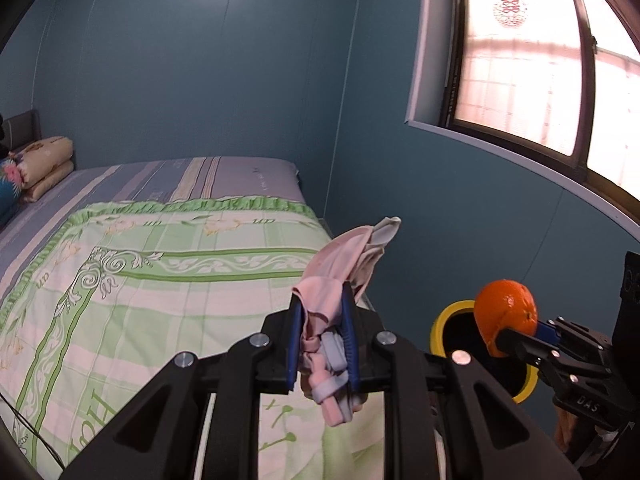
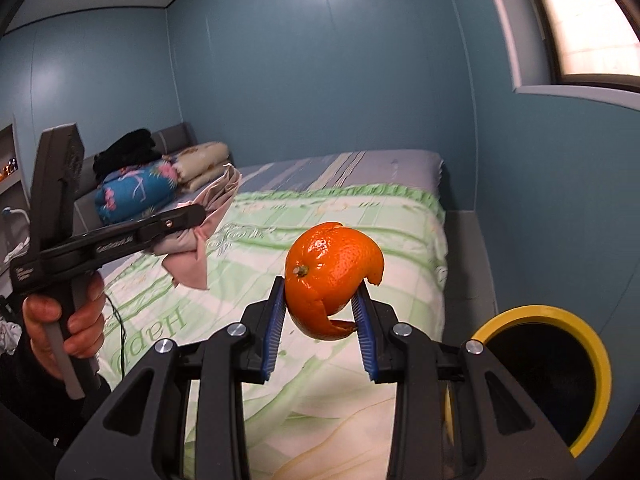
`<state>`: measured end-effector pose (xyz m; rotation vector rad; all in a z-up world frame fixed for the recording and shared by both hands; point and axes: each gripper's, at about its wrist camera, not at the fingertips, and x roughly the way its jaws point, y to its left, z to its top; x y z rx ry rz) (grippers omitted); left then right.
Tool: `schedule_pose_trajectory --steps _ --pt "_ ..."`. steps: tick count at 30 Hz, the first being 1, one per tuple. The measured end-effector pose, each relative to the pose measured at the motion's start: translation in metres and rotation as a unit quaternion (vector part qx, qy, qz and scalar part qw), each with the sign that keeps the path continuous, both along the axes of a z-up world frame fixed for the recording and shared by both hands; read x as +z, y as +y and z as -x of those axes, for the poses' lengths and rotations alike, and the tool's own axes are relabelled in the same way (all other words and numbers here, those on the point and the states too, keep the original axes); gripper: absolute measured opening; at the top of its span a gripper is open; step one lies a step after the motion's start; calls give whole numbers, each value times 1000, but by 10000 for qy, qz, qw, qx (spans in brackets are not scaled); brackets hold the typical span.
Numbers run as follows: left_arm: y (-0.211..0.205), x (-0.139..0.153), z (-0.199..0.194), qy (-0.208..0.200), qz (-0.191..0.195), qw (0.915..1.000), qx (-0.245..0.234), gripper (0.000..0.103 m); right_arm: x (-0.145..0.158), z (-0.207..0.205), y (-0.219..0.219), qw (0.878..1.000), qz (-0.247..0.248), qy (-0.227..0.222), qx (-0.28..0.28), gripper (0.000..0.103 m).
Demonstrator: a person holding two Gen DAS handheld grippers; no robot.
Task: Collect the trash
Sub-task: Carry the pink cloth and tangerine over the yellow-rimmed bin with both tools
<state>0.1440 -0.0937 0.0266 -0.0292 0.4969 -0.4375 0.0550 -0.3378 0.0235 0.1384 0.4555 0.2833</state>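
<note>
Left gripper [image 1: 322, 334] jaws pinch a bunched pink-and-grey cloth [image 1: 340, 276], held in the air over the bed [image 1: 160, 280]; its lower folds hang down behind the jaw bodies, so what kind of item it is can't be told. Right gripper [image 2: 320, 312] jaws clamp an orange peel [image 2: 332, 276], a hollow shell with a torn curl at the bottom, just left of the yellow-rimmed bin [image 2: 600, 344]. The bin's inside is black, contents unreadable, and its right edge is cut off by the frame. Bedspread [image 2: 280, 240] text reads "Happ…", partly covered. A left hand [image 2: 60, 328] grips the handle; label on that gripper is too blurred to read. Right gripper body reads "DAS" in the left wrist view. Red emblem on the window [image 1: 510, 10], illegible.
</note>
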Motion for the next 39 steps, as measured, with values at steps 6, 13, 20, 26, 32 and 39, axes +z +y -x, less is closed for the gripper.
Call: schedule_pose_trajectory --steps 6,13,20,26,32,39 --pt "-29 13 16 -215 -42 9993 -304 17 1 10 -20 9997 -43 -93 -238 31" --pt "-66 22 25 -307 -103 9971 -692 17 2 22 -45 9980 -74 -177 -595 31" --pt "-104 24 29 -371 -196 9939 -1016 17 -1 34 -69 9950 -54 -235 -967 31" --pt "-136 23 31 -391 -289 9905 -1284 17 -5 43 -91 9910 -74 -293 -1303 31" --pt "-171 19 36 -433 -429 9861 -1543 17 -13 49 -120 9865 -143 -223 -1615 31" --pt "-209 10 37 -359 -515 9817 -1798 17 -25 52 -144 9806 -160 -179 -1946 31"
